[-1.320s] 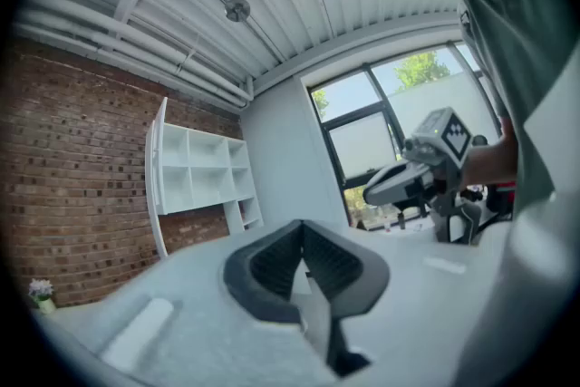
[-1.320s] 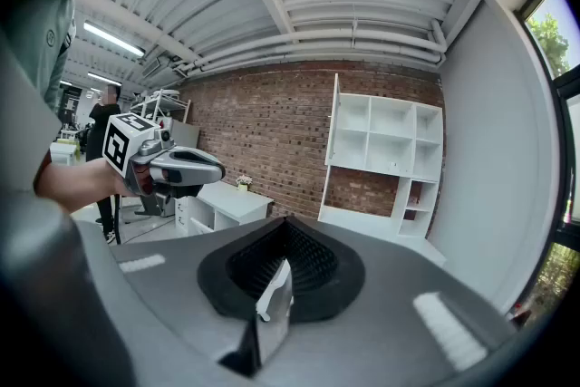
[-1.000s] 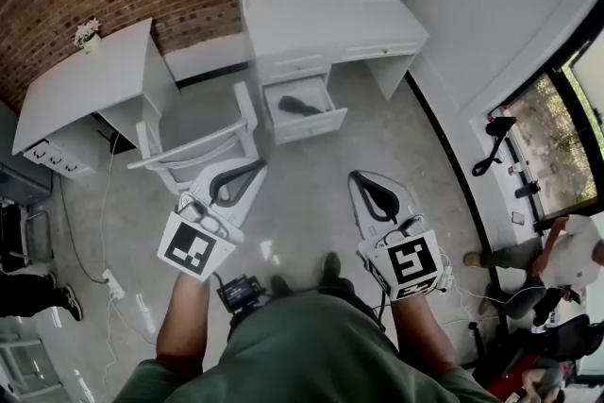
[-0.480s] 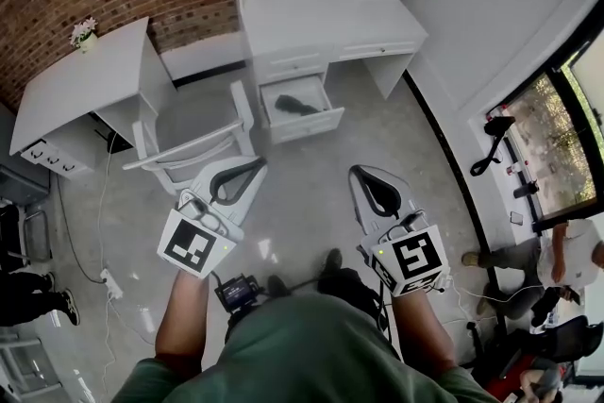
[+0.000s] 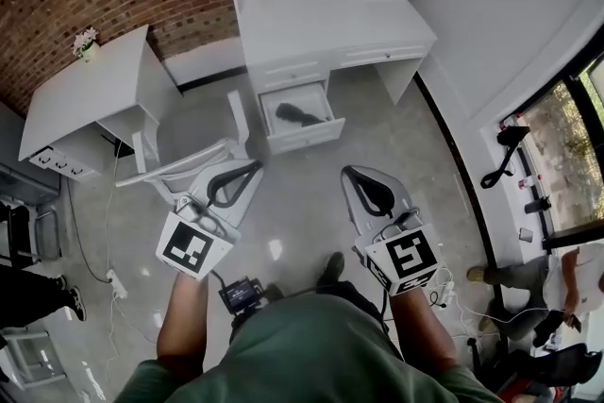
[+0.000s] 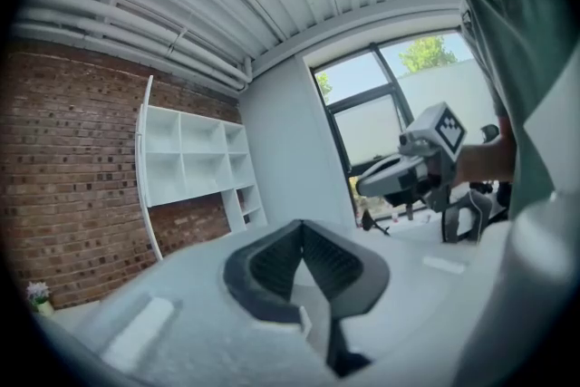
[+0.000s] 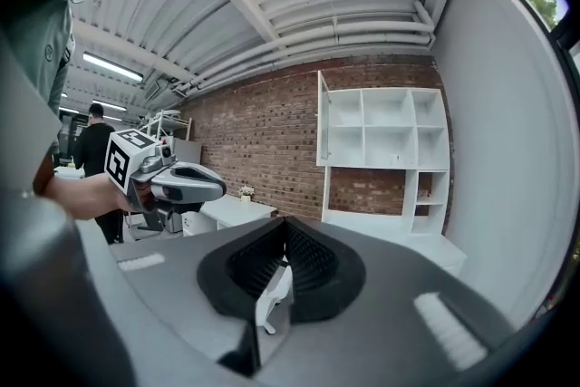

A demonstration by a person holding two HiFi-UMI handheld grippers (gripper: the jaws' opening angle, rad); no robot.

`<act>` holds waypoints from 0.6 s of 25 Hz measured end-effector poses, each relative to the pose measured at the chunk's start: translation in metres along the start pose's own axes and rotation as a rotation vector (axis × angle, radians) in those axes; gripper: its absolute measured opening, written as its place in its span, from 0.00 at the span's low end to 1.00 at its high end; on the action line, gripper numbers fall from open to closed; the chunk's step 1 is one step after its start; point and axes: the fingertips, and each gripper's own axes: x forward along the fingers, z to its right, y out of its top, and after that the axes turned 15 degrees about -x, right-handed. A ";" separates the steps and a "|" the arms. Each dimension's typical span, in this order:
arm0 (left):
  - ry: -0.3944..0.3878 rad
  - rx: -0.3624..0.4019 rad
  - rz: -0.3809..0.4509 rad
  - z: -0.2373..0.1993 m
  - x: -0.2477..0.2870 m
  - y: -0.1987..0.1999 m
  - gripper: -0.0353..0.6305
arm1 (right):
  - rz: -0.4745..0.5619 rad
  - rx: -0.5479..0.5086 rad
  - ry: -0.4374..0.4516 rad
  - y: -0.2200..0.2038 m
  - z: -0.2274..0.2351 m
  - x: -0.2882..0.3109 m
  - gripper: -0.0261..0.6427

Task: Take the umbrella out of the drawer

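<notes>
The dark folded umbrella (image 5: 300,114) lies in the open white drawer (image 5: 308,135) under the white desk with a hutch (image 5: 330,19). Both grippers hang over the floor, well short of the drawer. My left gripper (image 5: 255,168) is shut and empty, its tips beside the white chair (image 5: 193,167). Also shut and empty, my right gripper (image 5: 348,173) is held level with it at the right. The left gripper view shows its jaws (image 6: 302,227) closed against the ceiling and window. In the right gripper view the closed jaws (image 7: 285,223) point toward the hutch shelves (image 7: 385,145).
A second white desk (image 5: 90,94) with a small flower pot (image 5: 85,41) stands at the left. A power strip and cable (image 5: 114,282) lie on the floor. A seated person (image 5: 566,274) is at the right by the window; another stands at the left edge (image 5: 28,288).
Both grippers have moved forward toward the desk together with the person. The drawer and chair now sit nearer in the head view. Both jaws stayed shut.
</notes>
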 end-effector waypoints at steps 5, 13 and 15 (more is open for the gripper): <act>0.033 0.004 -0.017 -0.001 0.069 0.011 0.06 | 0.024 0.008 0.039 -0.023 0.066 0.008 0.05; 0.079 0.014 -0.050 -0.009 0.149 0.017 0.06 | 0.054 0.023 0.085 -0.051 0.142 0.022 0.05; 0.076 0.017 -0.060 -0.012 0.162 0.018 0.06 | 0.053 0.033 0.086 -0.057 0.154 0.028 0.05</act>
